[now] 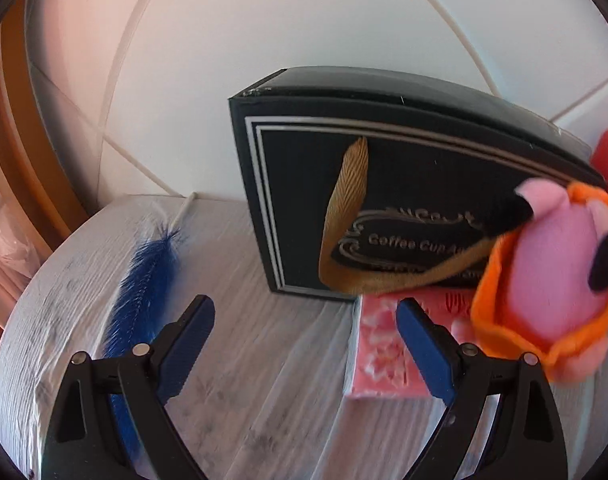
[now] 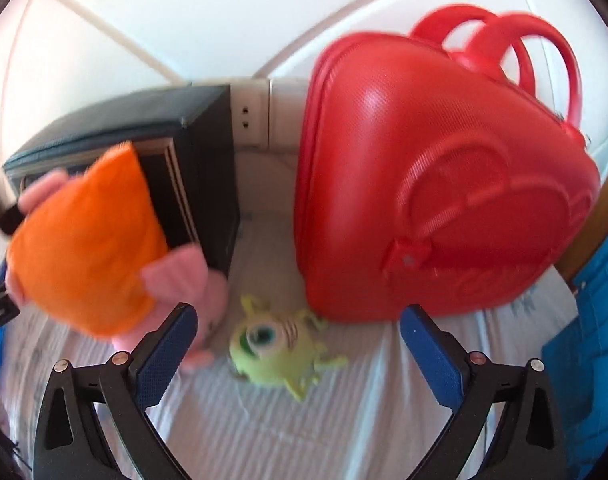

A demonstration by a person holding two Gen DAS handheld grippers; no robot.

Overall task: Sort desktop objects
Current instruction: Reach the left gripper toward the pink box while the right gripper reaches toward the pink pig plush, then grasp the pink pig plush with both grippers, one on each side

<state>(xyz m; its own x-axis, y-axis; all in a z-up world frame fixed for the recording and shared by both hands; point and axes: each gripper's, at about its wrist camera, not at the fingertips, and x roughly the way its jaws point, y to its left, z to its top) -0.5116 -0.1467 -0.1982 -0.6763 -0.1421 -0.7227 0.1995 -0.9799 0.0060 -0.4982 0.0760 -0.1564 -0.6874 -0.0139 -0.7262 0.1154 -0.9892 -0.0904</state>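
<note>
My left gripper [image 1: 304, 320] is open and empty above the table. A pink and orange plush toy [image 1: 552, 276] stands to its right, against a black "Coffee Cup" box [image 1: 384, 184]. A pink packet [image 1: 384, 352] lies under the right finger. A blue feather [image 1: 144, 276] lies to the left. My right gripper [image 2: 300, 332] is open and empty. A green one-eyed plush [image 2: 272, 348] lies on the table between its fingers. The pink and orange plush toy [image 2: 84, 240] is at its left. A red heart-shaped case [image 2: 436, 184] stands upright behind.
The round table has a pale wood-grain cover [image 1: 244, 380]. A white tiled wall [image 1: 264, 20] is behind the box. A wall socket [image 2: 246, 118] shows between box and case. A blue object [image 2: 584, 340] stands at the right edge.
</note>
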